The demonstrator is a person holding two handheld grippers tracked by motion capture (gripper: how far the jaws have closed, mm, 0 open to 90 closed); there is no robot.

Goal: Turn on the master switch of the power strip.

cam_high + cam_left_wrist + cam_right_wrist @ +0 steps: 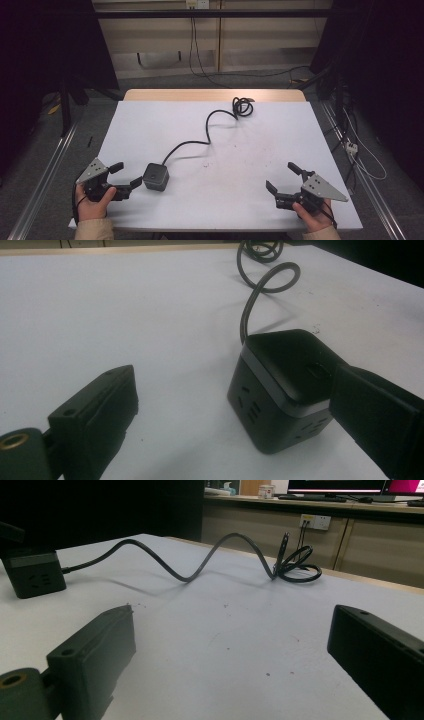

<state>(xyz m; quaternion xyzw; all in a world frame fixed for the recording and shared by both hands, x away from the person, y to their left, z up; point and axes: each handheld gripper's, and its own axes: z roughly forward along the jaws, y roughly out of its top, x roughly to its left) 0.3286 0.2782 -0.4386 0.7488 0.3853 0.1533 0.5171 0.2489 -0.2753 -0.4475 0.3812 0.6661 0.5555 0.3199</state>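
— Looking down from the high view, where does the work sit?
— The black cube socket (156, 176) stands near the front-left corner of the tabletop (280, 150), just beside the left gripper (123, 176), whose jaws are spread wide. Its cord (207, 131) snakes toward the far edge and ends in a small coil. The right gripper (283, 178) rests near the front-right corner, also wide, with nothing between its jaws.
— And the left gripper view?
— The cube socket (285, 390) is close: matte black with rounded edges, a grey seam below its top cap, a round button on top, socket slots on the sides. One jaw lies over its near corner; I cannot tell if they touch.
— How would it handle?
— Rigid and likely fairly hefty for its size, I'd judge, with smooth plastic that may slip. Two opposite flat sides are the best hold; the stiff cord will drag.
— The right gripper view?
— The cube socket (34, 574) stands far off at the left, its cord (200, 565) arching over the tabletop (225, 645).
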